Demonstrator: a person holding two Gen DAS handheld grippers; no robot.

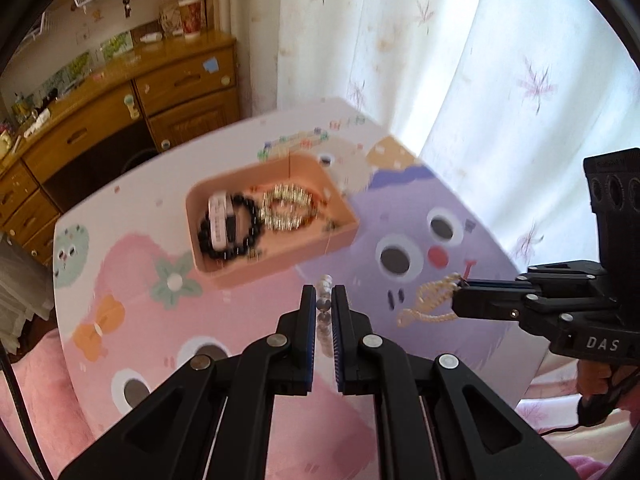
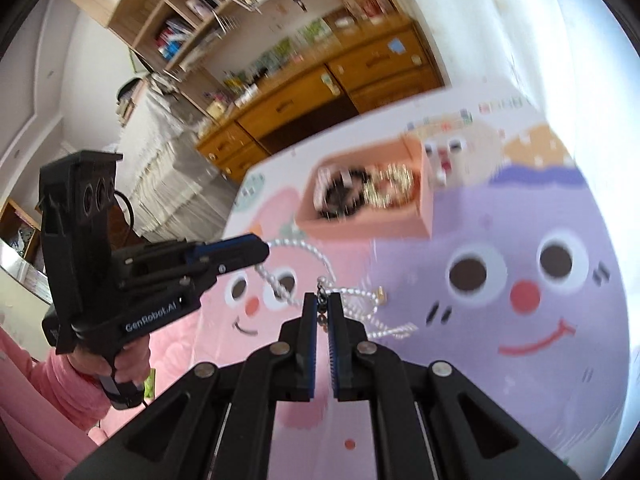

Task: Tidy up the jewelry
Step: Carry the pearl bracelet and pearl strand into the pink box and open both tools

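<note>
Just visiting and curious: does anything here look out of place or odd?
Yes. A pearl necklace hangs in the air, strung between the left gripper and right gripper, while the other bracelets lie in the pink tray. Nothing looks spilled or broken.

Left wrist view: above the counter (image 1: 132, 216), looking down and forward along its jaws; peach tray (image 1: 276, 254) just ahead, the other gripper at right. Right wrist view: same height, tray (image 2: 424, 196) ahead. Both share tray and wooden dresser (image 1: 120, 120).
</note>
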